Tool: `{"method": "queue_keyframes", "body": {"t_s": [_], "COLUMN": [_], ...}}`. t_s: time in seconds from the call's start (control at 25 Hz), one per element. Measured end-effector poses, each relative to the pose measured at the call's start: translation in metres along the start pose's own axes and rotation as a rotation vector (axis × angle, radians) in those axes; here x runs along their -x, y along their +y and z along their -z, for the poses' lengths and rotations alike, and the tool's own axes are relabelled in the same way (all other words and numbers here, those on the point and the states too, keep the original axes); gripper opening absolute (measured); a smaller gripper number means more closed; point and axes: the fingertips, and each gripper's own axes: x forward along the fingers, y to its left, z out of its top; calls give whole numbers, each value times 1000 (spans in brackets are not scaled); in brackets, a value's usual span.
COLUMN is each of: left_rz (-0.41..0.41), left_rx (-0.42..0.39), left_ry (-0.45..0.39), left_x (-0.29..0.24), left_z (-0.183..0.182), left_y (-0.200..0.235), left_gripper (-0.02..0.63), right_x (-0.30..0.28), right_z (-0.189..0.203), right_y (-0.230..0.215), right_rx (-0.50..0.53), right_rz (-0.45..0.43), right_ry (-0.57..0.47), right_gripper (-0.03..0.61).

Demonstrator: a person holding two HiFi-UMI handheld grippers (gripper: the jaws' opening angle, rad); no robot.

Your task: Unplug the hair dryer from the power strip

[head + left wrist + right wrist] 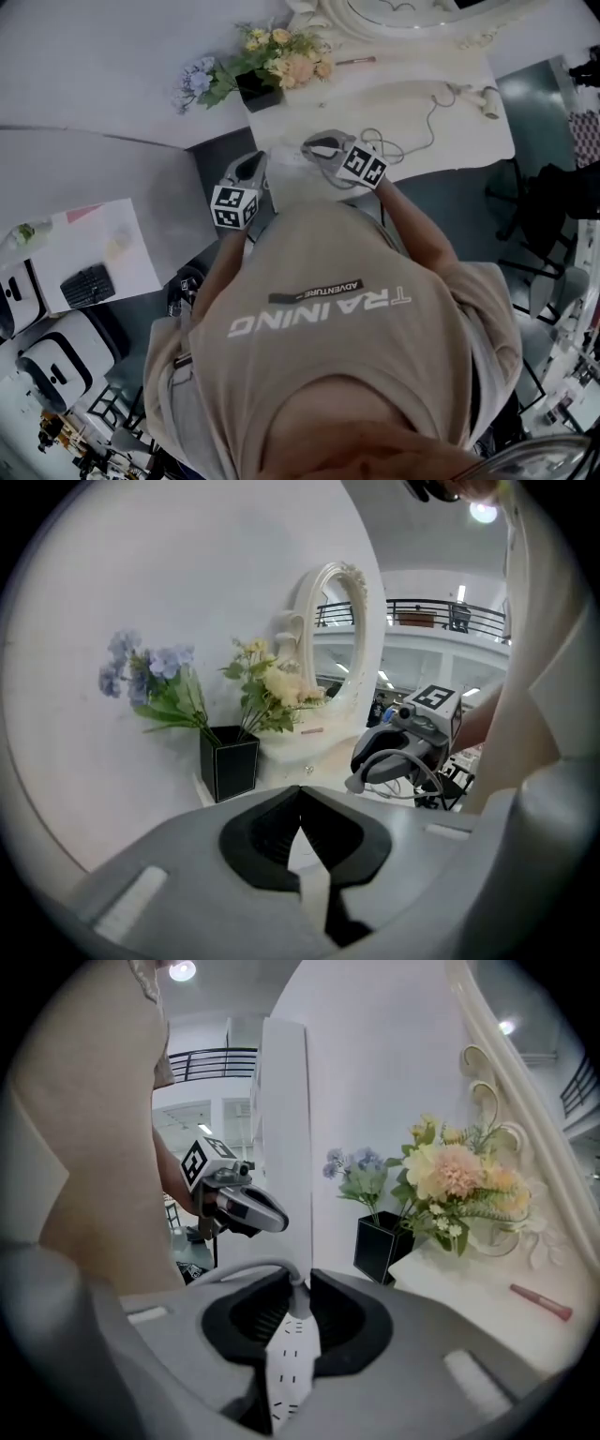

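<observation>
Right gripper (298, 1286) is clamped on the white power strip (291, 1363) just off the table (375, 94) edge, left gripper (300, 791) looks pinched closed on nothing I can make out, hair dryer (489, 101) lies far right near the table's edge, shirt (319, 309) says TRAINING ADVENTURE.

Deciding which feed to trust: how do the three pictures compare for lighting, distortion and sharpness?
Head view: dim, grey, hair dryer small but readable. Left gripper view: heavy fisheye, black corners, lamp glare top right. Right gripper view: same fisheye, power strip soft up close, flowers sharp.
</observation>
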Motion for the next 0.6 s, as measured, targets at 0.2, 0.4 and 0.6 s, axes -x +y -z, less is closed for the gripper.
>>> {"method": "queue_keyframes", "body": {"t_s": [0.2, 0.4, 0.6], "left_rz": [19, 16, 28], "left_rx": [-33, 4, 14], "left_ry": [-15, -13, -52], "left_x": [7, 7, 9], "left_z": [-8, -3, -18], "left_y": [-9, -5, -7], "left_gripper": [6, 6, 6], "right_x": [3, 0, 1], "right_z": [-4, -4, -5], "right_y": [1, 3, 1], "right_rx": [19, 48, 39], "right_rz": [3, -15, -16], "right_ry": [-7, 20, 27], "right_gripper": [71, 71, 71]}}
